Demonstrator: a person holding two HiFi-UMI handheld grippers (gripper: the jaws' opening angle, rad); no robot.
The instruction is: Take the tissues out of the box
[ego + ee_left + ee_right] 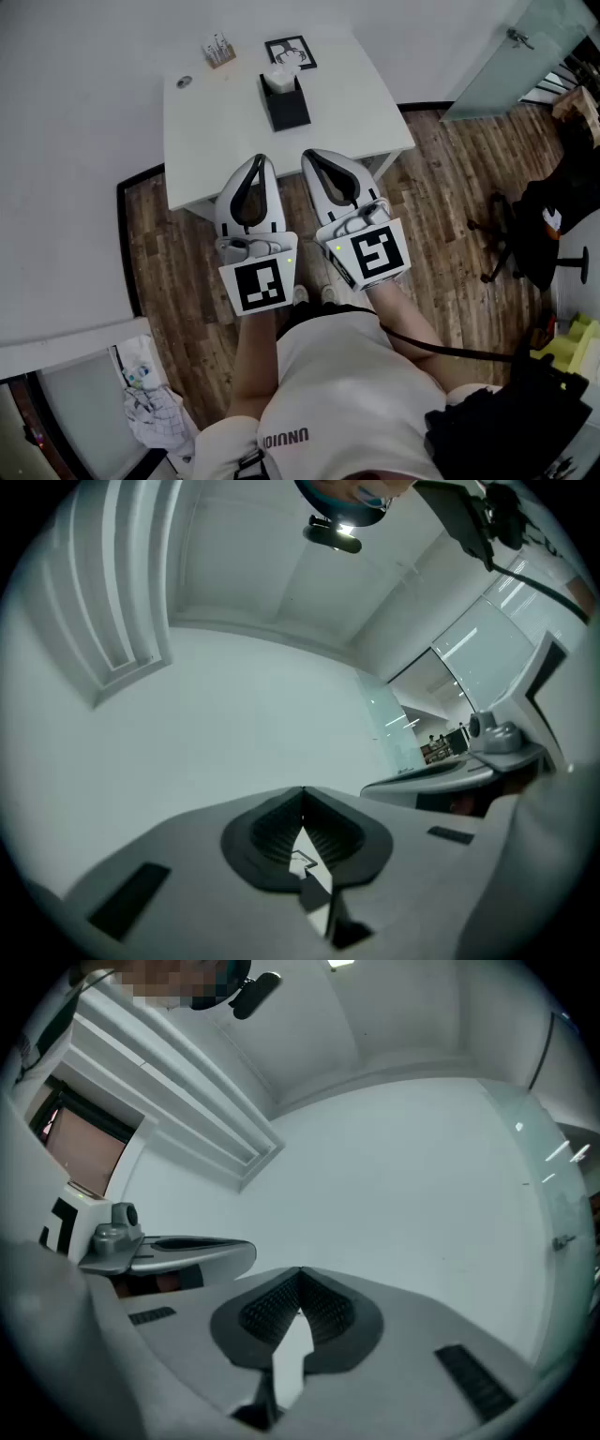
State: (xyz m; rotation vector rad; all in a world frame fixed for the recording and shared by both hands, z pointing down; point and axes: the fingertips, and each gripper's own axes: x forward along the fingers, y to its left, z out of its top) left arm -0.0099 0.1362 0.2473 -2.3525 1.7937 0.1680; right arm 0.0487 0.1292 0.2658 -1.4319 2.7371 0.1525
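Note:
A black tissue box (285, 105) stands on the white table (216, 122), with white tissue (278, 77) sticking out of its top. Both grippers hang side by side in the air on the near side of the table, well short of the box. My left gripper (260, 159) is shut with nothing in it, its tips meeting (302, 791). My right gripper (309, 156) is shut and empty too, tips together (300, 1273). Both gripper views look at a bare white wall and show neither box nor table.
On the table also lie a framed picture (290, 52) behind the box, a small holder with sticks (218, 50) and a small round object (184, 82). An office chair (539, 225) stands on the wooden floor at the right. A white wall runs along the left.

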